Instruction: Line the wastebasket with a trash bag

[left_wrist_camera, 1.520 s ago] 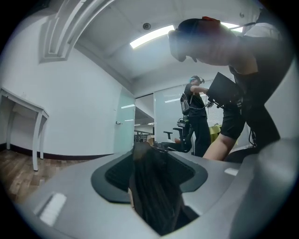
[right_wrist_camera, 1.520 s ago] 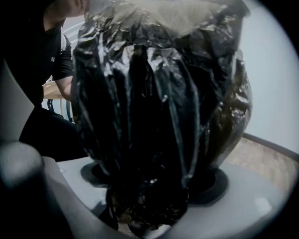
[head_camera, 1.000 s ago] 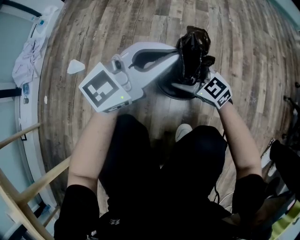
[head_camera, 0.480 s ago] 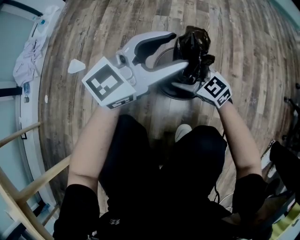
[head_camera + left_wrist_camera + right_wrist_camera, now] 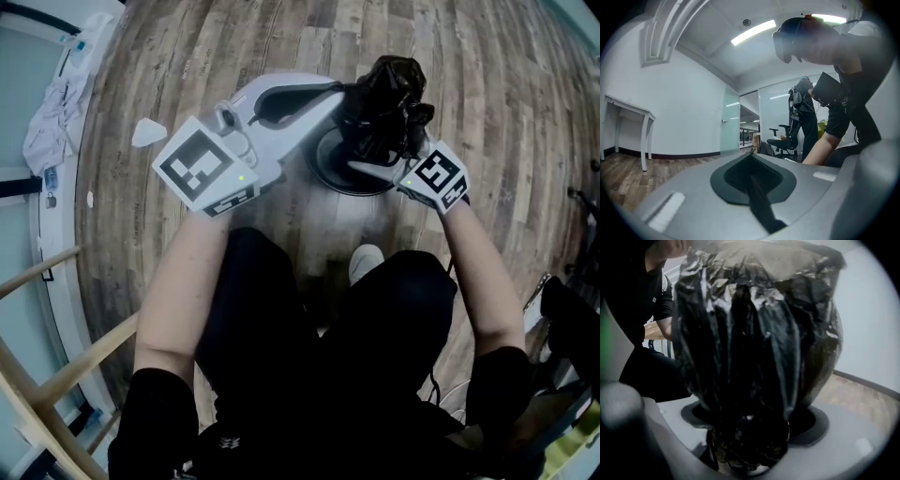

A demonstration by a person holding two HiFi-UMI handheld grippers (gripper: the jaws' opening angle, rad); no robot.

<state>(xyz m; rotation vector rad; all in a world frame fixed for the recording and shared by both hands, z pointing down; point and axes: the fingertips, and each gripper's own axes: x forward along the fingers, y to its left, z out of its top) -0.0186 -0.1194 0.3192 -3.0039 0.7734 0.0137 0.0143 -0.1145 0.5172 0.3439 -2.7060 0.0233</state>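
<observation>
Left gripper (image 5: pixel 337 94): jaws have just closed, pads fully together, nothing seen between them; tip beside the trash bag (image 5: pixel 389 98). Right gripper (image 5: pixel 361 167): jaws clamped on the bag's gathered end. Bag bunched up, directly above the round wastebasket (image 5: pixel 328 167) on the wood floor (image 5: pixel 487 112).

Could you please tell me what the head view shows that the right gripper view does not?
Only the head view shows the wastebasket, seen from above. Only the right gripper view shows, close up, the bunched end of the trash bag clamped in the jaws of the right gripper. Both show the crinkled black bag and the person's dark clothing.
</observation>
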